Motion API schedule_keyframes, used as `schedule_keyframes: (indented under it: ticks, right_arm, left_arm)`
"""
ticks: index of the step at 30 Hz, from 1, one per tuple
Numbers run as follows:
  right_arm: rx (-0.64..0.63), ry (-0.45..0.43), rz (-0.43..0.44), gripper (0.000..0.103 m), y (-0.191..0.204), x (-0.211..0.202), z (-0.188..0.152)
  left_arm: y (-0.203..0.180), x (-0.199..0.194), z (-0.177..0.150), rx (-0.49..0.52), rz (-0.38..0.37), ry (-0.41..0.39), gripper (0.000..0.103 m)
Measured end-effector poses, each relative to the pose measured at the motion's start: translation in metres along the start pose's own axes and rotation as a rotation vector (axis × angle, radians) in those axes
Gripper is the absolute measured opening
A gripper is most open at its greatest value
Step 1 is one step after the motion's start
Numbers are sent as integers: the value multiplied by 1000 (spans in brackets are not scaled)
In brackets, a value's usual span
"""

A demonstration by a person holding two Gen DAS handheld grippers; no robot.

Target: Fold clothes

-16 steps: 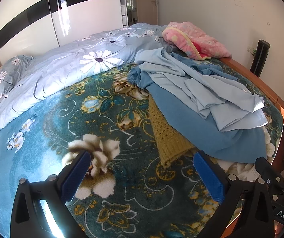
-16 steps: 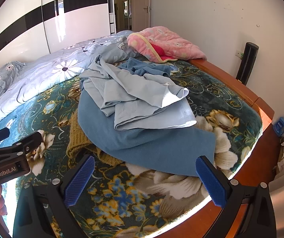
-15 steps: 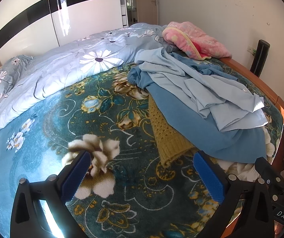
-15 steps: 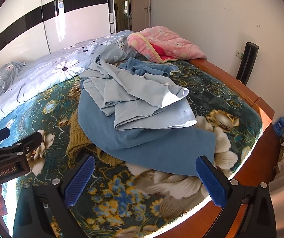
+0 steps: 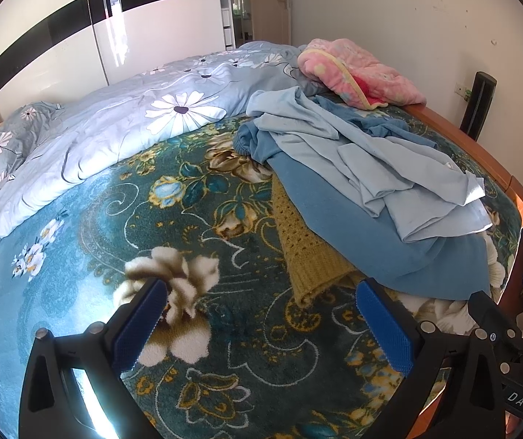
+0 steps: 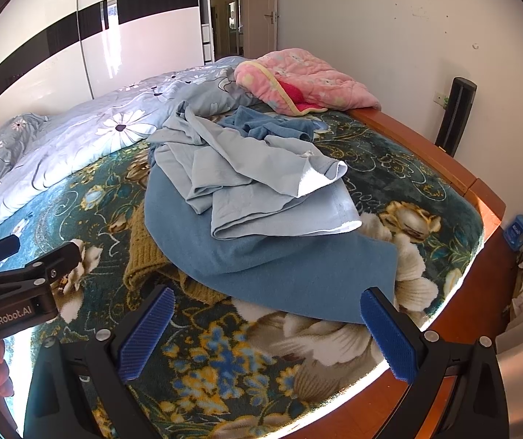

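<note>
A heap of clothes lies on the dark teal floral plush blanket [image 5: 122, 226] near the bed's foot corner: a crumpled pale blue shirt [image 6: 247, 179] on top of a flat mid-blue fleece garment [image 6: 261, 259], whose long axis runs from the near edge toward the pink quilted blanket [image 6: 305, 80]. A mustard knitted sweater [image 5: 305, 252] pokes out beneath. The left gripper [image 5: 261, 325] and right gripper [image 6: 265, 336] hover with jaws spread wide, nothing between them.
</note>
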State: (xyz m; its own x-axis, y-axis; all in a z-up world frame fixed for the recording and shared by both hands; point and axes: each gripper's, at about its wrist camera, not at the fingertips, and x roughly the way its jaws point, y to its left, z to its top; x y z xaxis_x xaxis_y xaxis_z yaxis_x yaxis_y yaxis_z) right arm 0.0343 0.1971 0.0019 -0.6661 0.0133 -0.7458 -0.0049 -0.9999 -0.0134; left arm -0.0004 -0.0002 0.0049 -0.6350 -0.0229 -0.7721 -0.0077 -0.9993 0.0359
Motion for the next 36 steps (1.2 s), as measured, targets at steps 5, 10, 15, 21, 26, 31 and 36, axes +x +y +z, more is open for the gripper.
schedule_keyframes:
  ticks: [5, 10, 15, 21, 26, 31, 36]
  right_arm:
    - [-3, 1, 0, 103, -1, 1, 0]
    - [-5, 1, 0, 103, 0, 0, 0]
    - [-4, 3, -2, 103, 0, 1, 0]
    - [-4, 4, -2, 103, 0, 2, -1]
    - [-3, 5, -3, 103, 0, 3, -2]
    - [0, 7, -2, 103, -1, 2, -1]
    - [3, 10, -4, 103, -1, 3, -3]
  left_arm:
    - [1, 5, -4, -4, 2, 6, 103]
    - [1, 6, -3, -4, 5, 10, 103]
    - [2, 6, -4, -7, 2, 13, 103]
    - [2, 8, -5, -7, 3, 20, 103]
    - [2, 8, -6, -6, 4, 22, 103]
    - [1, 7, -6, -7, 4, 22, 103]
    - [2, 7, -7, -7, 6, 25, 103]
